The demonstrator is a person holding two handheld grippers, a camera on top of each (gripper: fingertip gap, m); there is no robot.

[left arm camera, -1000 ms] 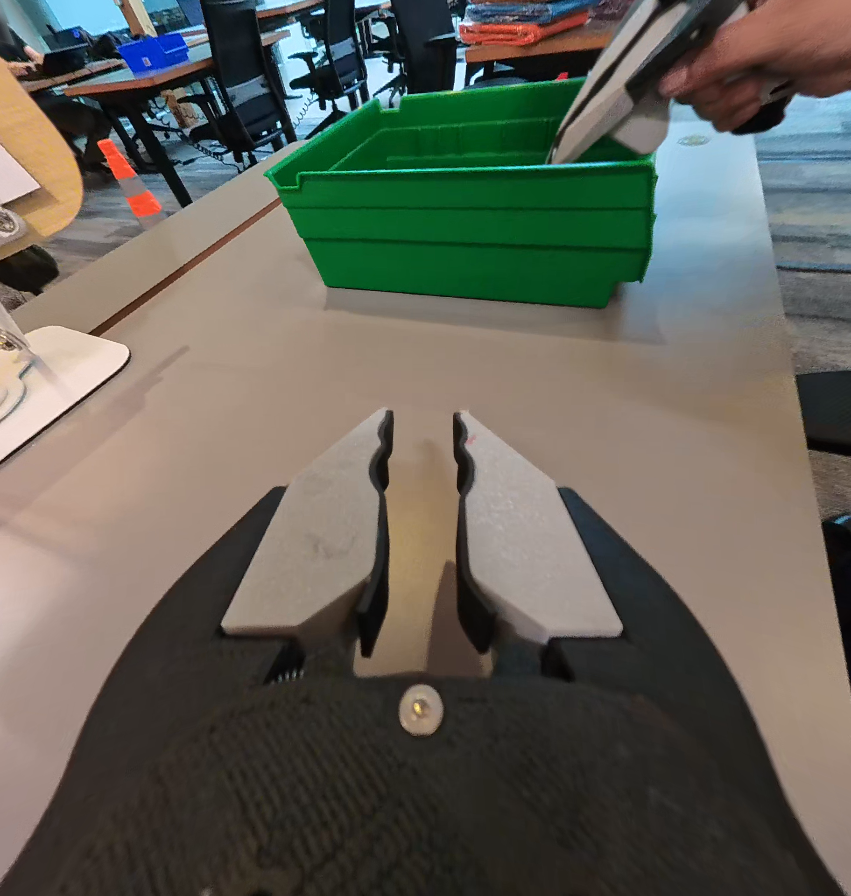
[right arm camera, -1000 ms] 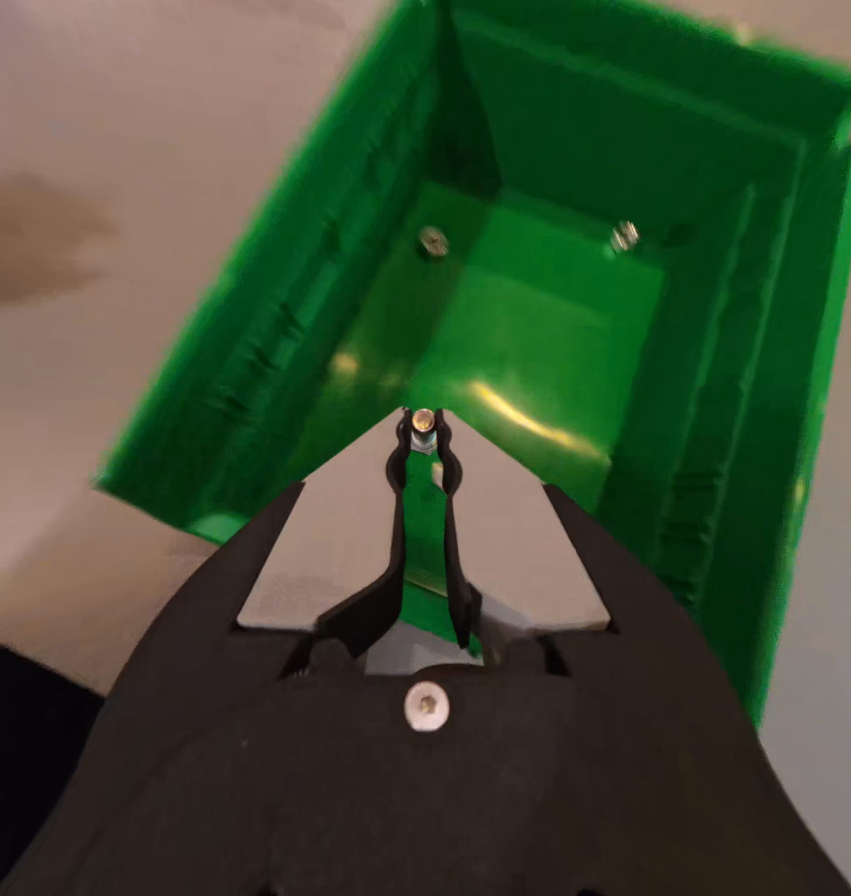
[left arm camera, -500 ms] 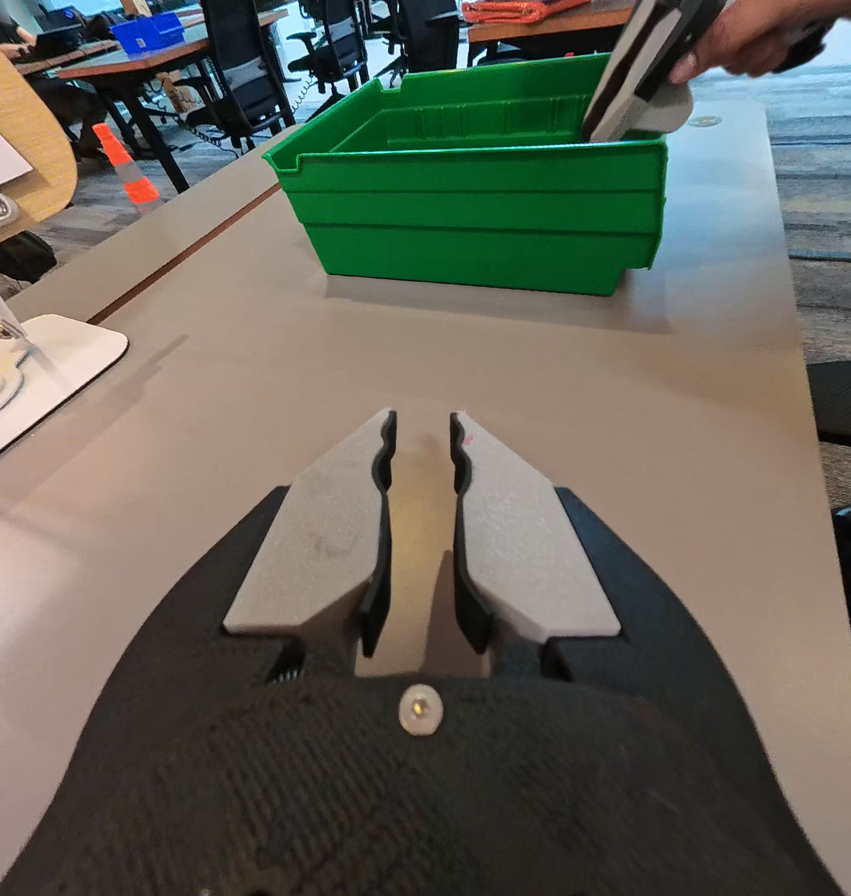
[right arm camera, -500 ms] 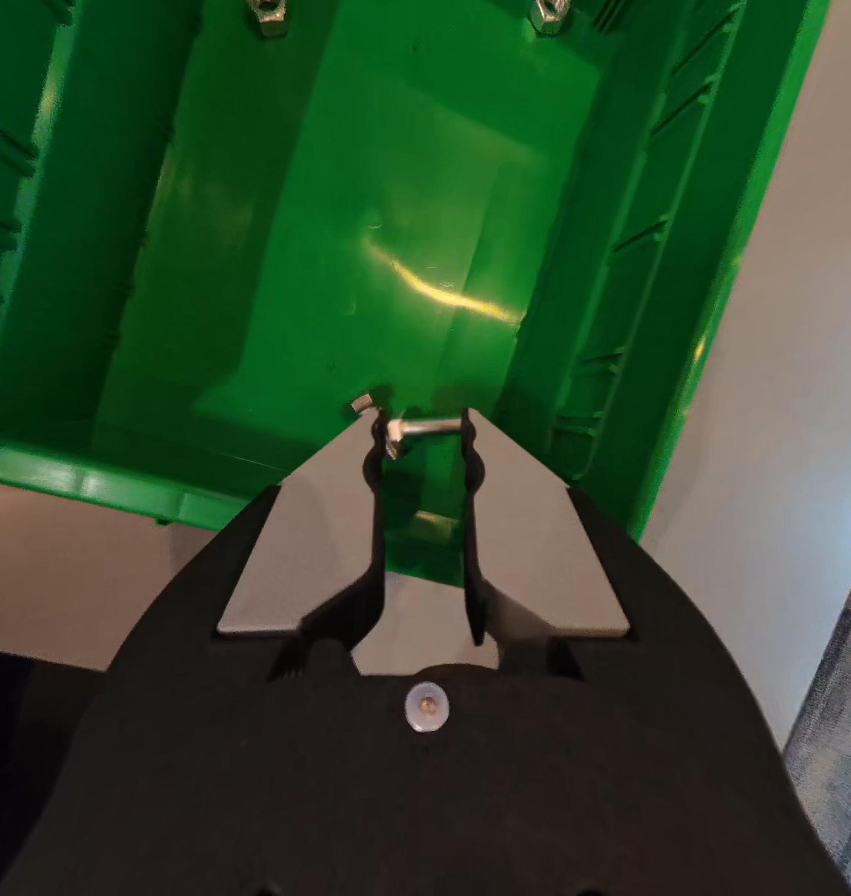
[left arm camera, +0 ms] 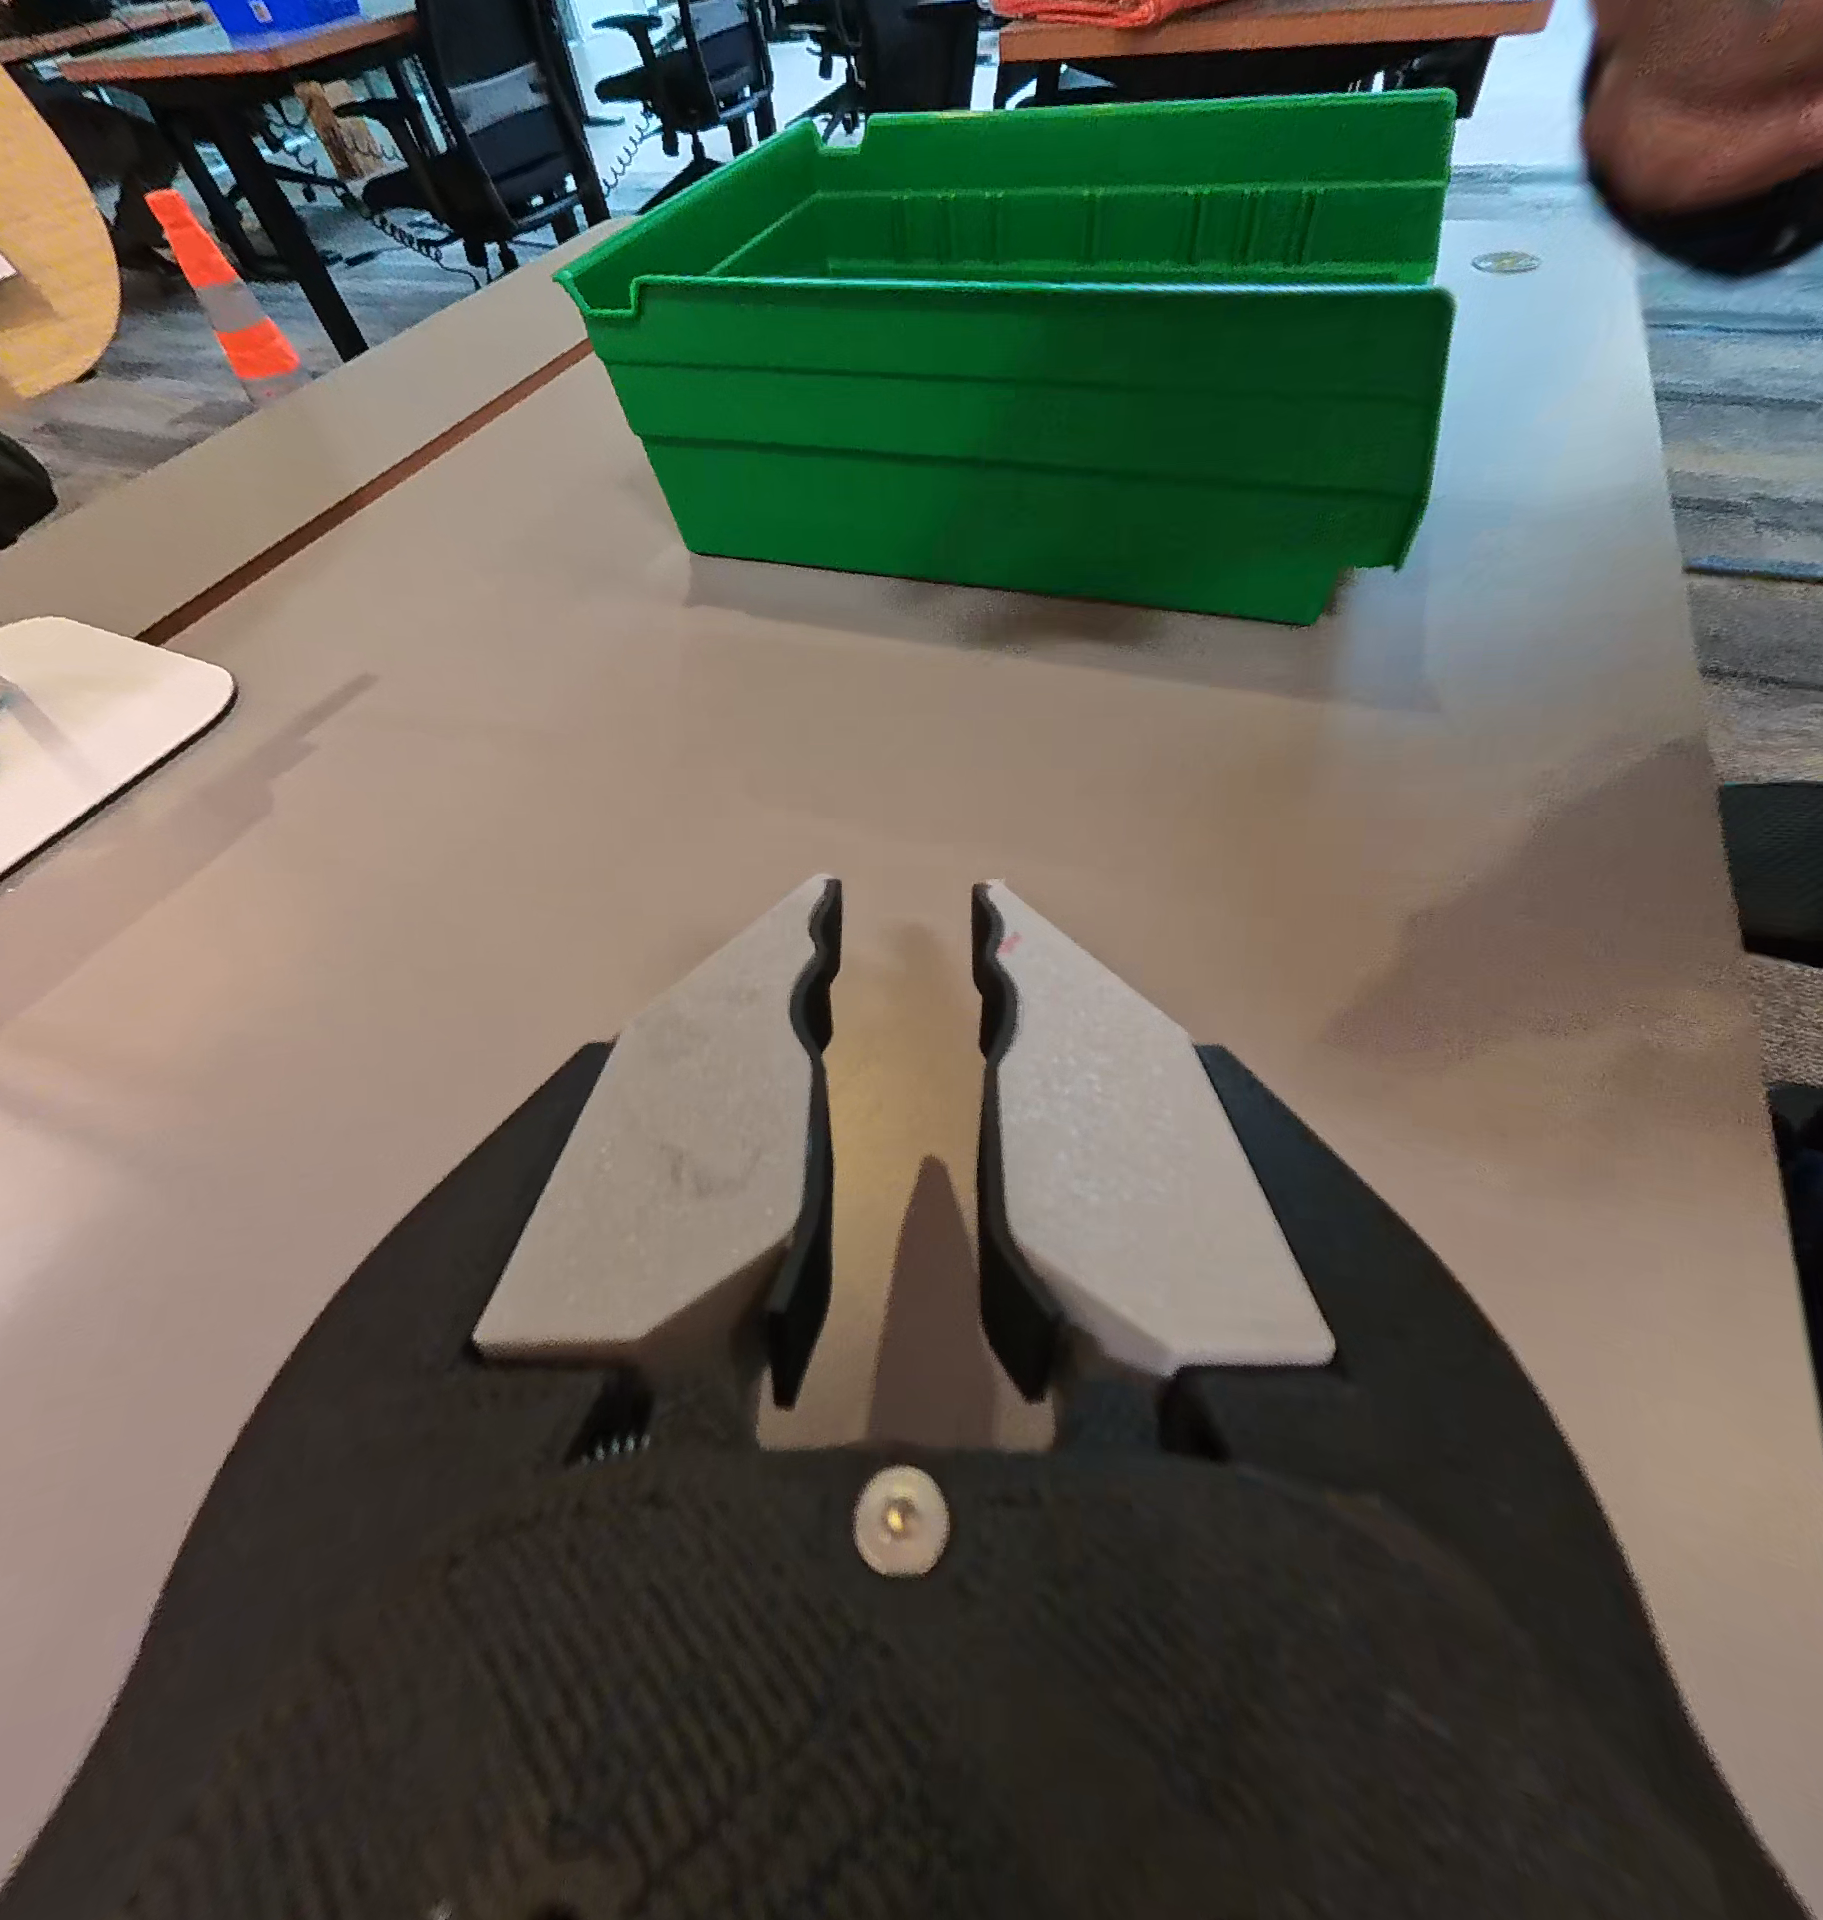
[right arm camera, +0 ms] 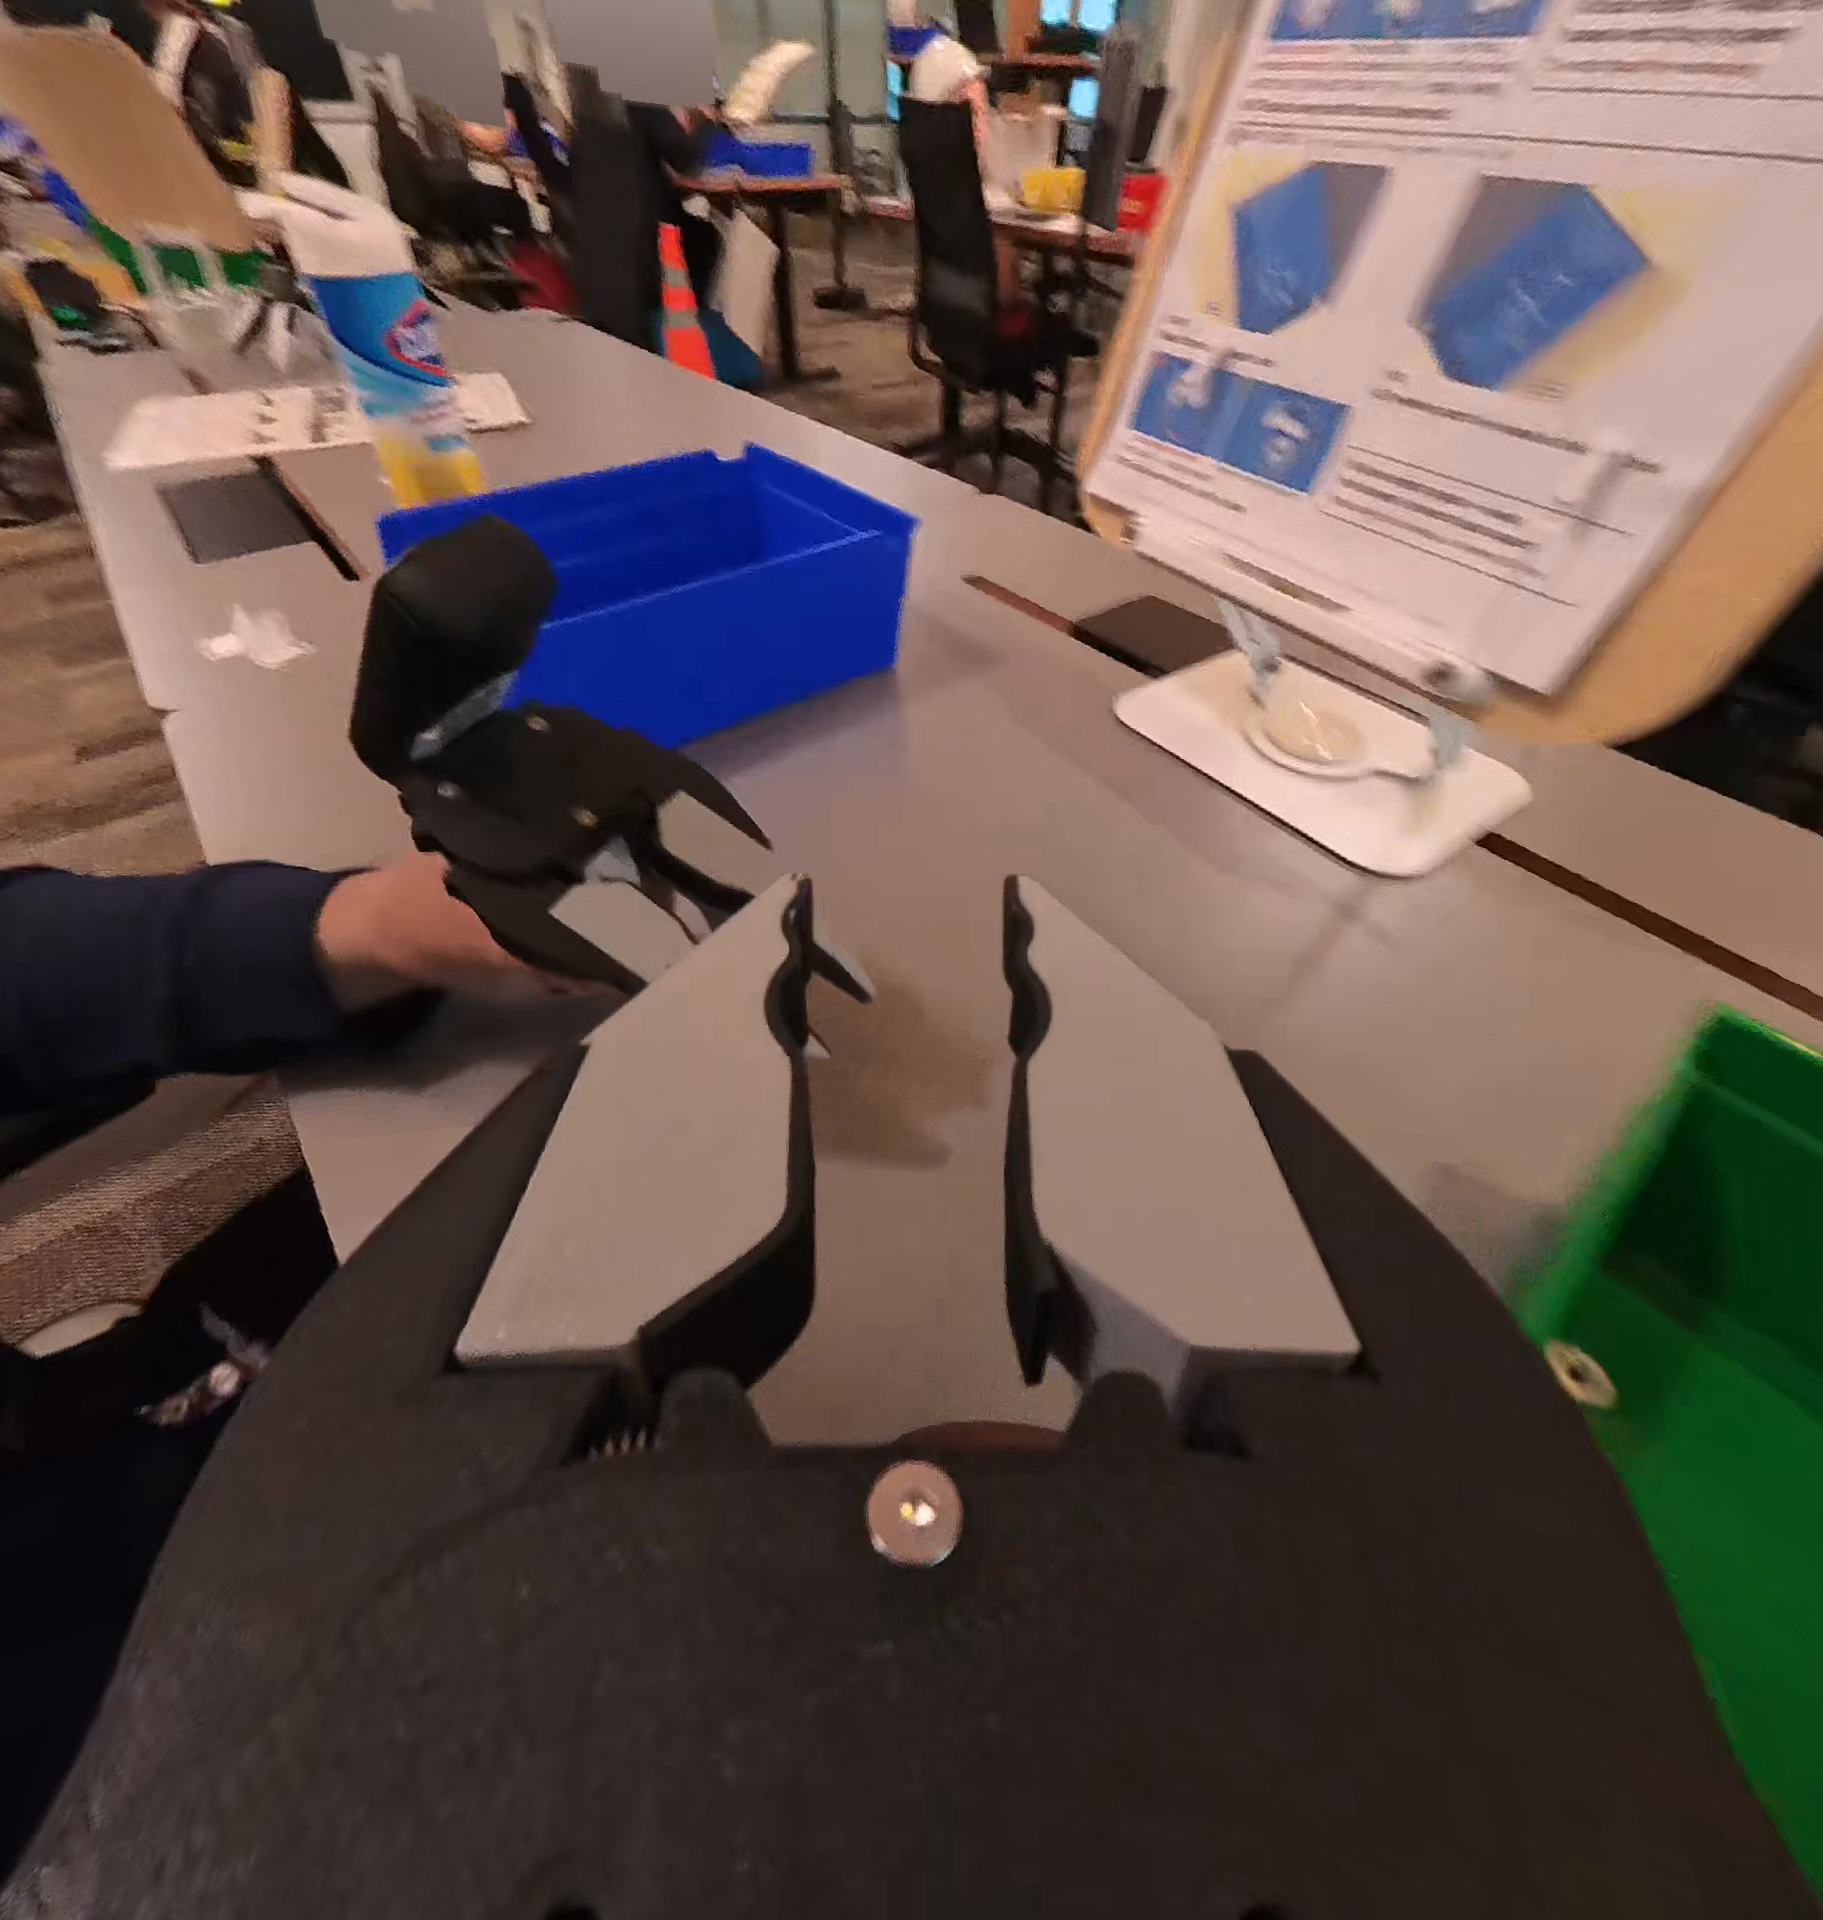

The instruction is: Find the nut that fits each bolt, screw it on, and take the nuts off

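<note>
Right gripper (right arm camera: 902,940) jaws parted, empty. Green bin (right arm camera: 1707,1340) at its 4 o'clock holds one nut (right arm camera: 1579,1374). Left gripper (left arm camera: 905,935) slightly parted, empty; bin at 12 o'clock, farther off.

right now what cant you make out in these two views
- Left wrist view: the green bin floor is hidden by its near wall, so any nuts or bolts inside are unseen.
- Right wrist view: the bin is cut off by the edge; one small metal piece is too blurred to identify.
</note>
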